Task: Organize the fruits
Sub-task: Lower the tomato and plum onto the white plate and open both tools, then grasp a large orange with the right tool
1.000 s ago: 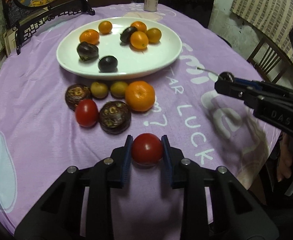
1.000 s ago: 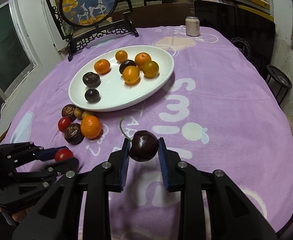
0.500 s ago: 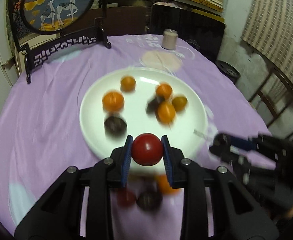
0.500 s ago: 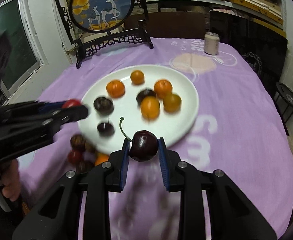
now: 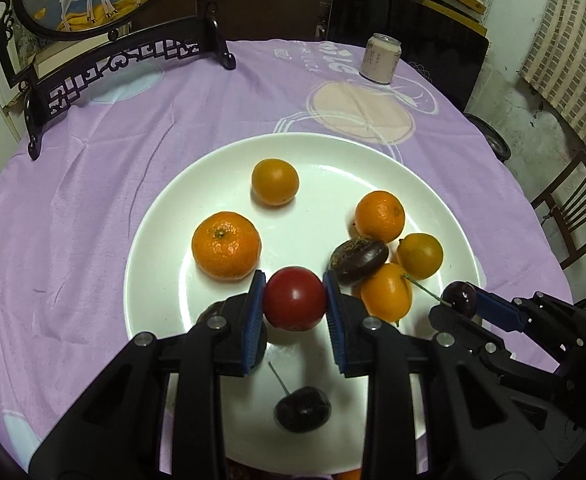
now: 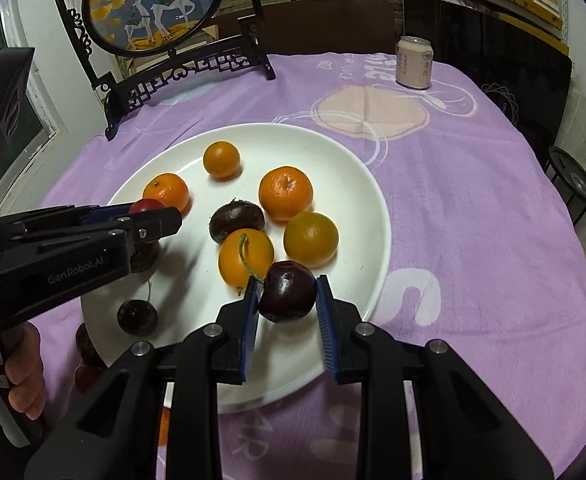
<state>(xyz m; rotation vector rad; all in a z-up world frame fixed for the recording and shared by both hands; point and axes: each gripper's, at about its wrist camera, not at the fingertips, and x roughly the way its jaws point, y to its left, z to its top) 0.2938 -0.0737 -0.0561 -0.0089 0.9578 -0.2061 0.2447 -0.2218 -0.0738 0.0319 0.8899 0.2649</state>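
Observation:
My left gripper [image 5: 294, 305] is shut on a red tomato [image 5: 294, 303] and hangs over the middle of the white plate [image 5: 165, 216]. My right gripper [image 6: 287, 300] is shut on a dark cherry [image 6: 287, 293] with a green stem, above the plate's [image 6: 357, 168] near right part. On the plate lie several oranges [image 5: 225, 245], a dark passion fruit [image 5: 358, 256] and a loose cherry [image 5: 302, 409]. In the right wrist view the left gripper [image 6: 149, 212] comes in from the left with the tomato [image 6: 145, 205]; in the left wrist view the right gripper [image 5: 459, 300] comes in from the right.
A purple cloth [image 5: 73, 184] covers the round table. A drink can [image 5: 381, 58] stands at the far side, and a framed deer picture on a black stand [image 6: 153, 4] at the far left. More fruit [image 6: 87, 346] lies beside the plate's near left rim. A wooden chair [image 5: 573, 208] stands at the right.
Both grippers have moved forward from the near part of the table to above the plate, each keeping its fruit. The fruits left on the cloth have dropped out of the left wrist view.

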